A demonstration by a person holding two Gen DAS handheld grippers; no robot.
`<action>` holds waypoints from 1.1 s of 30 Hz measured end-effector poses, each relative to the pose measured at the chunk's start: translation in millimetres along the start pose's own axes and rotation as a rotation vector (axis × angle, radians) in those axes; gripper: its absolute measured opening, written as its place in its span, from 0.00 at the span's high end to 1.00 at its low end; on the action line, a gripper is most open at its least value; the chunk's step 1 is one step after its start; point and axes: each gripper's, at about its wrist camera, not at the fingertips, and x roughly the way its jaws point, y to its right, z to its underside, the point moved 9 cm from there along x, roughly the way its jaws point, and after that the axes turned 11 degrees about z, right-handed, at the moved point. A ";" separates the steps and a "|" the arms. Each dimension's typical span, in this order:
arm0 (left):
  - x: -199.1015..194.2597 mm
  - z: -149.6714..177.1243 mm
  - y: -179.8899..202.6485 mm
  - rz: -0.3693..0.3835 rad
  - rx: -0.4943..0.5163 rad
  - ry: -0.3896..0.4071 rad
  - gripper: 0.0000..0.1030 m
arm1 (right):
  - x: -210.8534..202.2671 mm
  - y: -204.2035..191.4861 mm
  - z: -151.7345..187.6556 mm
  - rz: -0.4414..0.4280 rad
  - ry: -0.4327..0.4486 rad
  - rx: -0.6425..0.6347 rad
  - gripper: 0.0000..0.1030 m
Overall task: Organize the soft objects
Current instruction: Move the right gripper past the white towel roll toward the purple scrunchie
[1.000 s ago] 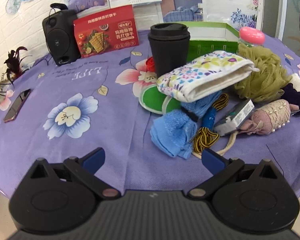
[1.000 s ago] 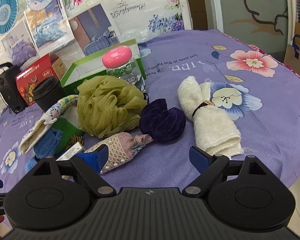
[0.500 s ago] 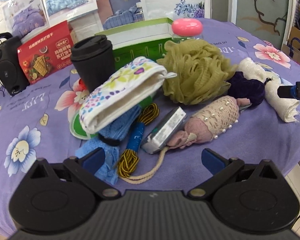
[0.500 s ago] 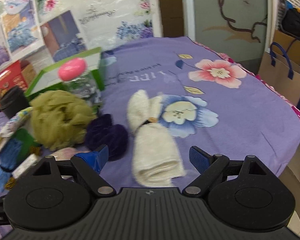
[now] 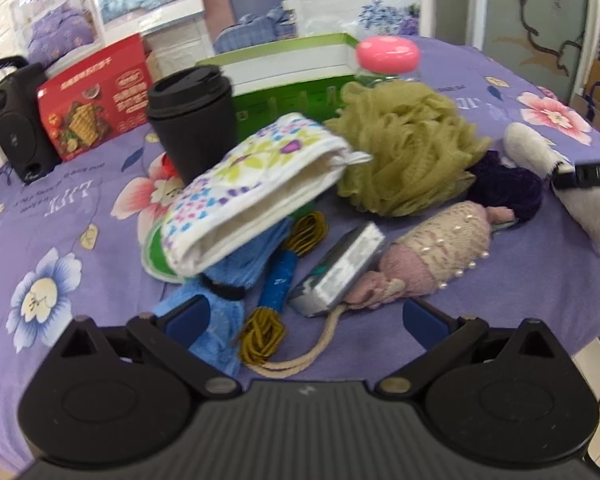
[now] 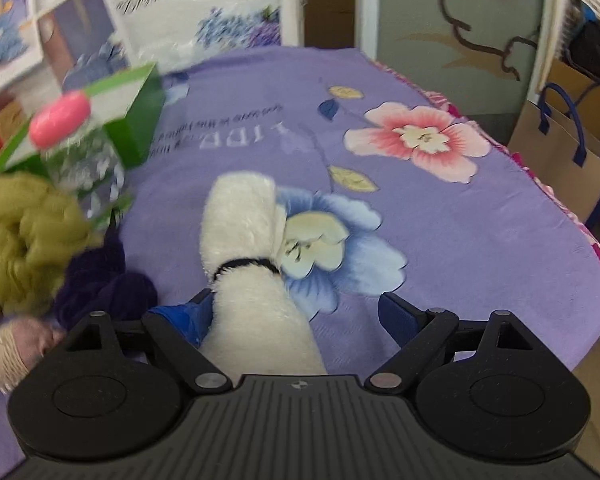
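Purple cloth with printed flowers [image 5: 80,184] covers the table, and many things lie on it. At the far left, in the left wrist view, stands a black speaker [image 5: 14,120], and just beside it a red cardboard box [image 5: 94,96]. Next comes a black cup with a lid [image 5: 192,120], and in front of it a white pouch with small flower print [image 5: 244,188] rests tilted on a rolled blue towel with a black band [image 5: 228,280]. Near them lie a blue and yellow cord bundle [image 5: 278,280] and a small grey box [image 5: 340,268]. Behind is a green open box [image 5: 292,92]. More to the right sit an olive mesh bath sponge [image 5: 408,148], a pink knitted piece with pearls [image 5: 432,252] and a dark purple fluffy cloth [image 5: 508,188].

The left gripper [image 5: 304,316] is wide open above the blue towel and the cord, holding nothing.

At the right lies the white fluffy rolled towel with a black band [image 6: 248,248]. The right gripper [image 6: 300,316] is wide open around its near end; the left blue finger [image 6: 188,316] is just beside the towel, the other is apart from it.
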 end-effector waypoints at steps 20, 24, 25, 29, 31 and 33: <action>8.4 -2.6 17.1 0.101 0.201 0.044 0.01 | -57.0 -68.1 12.8 -0.331 0.025 -0.090 0.28; 24.9 -1.2 20.6 0.124 0.280 0.004 0.02 | -60.8 -74.7 4.3 -0.346 0.048 -0.136 0.28; 26.9 -0.6 19.8 0.133 0.292 -0.008 0.03 | -61.1 -80.0 1.4 -0.349 0.061 -0.157 0.28; 28.5 -2.3 16.9 0.174 0.357 -0.018 0.07 | -46.8 -107.9 -7.3 -0.350 0.092 -0.266 0.28; 29.6 -1.9 15.4 0.197 0.385 -0.030 0.16 | -28.8 -115.1 -6.7 -0.305 0.071 -0.307 0.28; 32.7 -1.3 12.8 0.225 0.388 -0.053 0.19 | -12.2 -117.2 -4.3 -0.279 0.033 -0.315 0.28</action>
